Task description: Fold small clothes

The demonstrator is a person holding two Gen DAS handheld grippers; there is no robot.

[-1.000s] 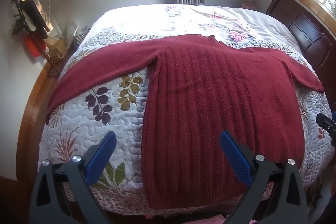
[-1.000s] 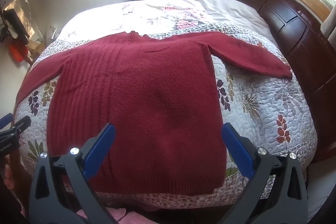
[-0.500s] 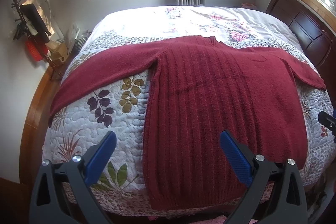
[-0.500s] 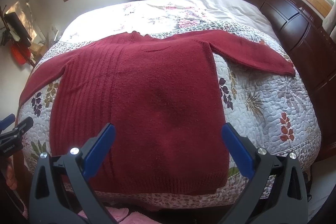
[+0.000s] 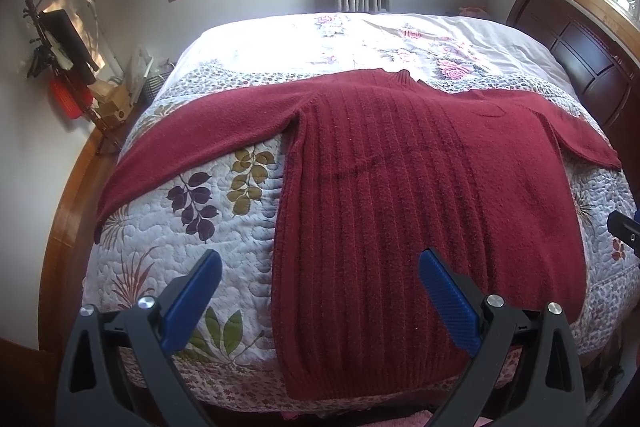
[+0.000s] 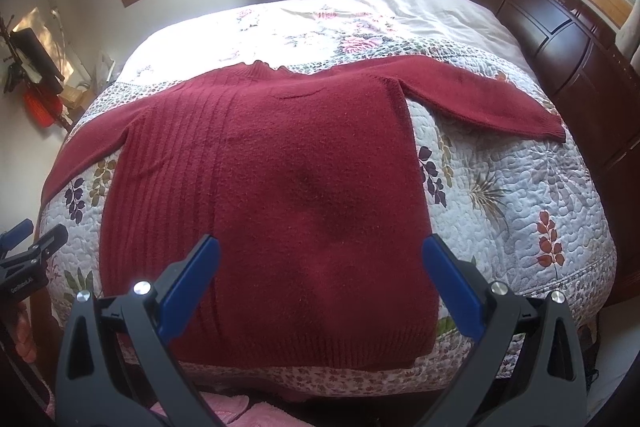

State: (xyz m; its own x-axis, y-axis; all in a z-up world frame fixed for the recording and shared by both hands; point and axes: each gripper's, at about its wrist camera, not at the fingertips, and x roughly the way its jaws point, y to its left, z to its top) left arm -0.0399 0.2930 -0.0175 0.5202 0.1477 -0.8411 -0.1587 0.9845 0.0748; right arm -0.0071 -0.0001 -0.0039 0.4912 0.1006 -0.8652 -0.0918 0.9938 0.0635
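Across the bed's (image 5: 224,227) near edge the red sweater (image 5: 400,187) lay flat w/ sleeves spread, hem at the edge, both the left tool (image 5: 316,287) & right tool (image 6: 320,267) hovering released, empty; best to pinch each sleeve cuff first, fold inward.

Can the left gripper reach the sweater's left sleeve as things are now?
Probably yes. The left gripper hangs open above the quilt, and the sleeve lies flat beyond it with nothing between them.
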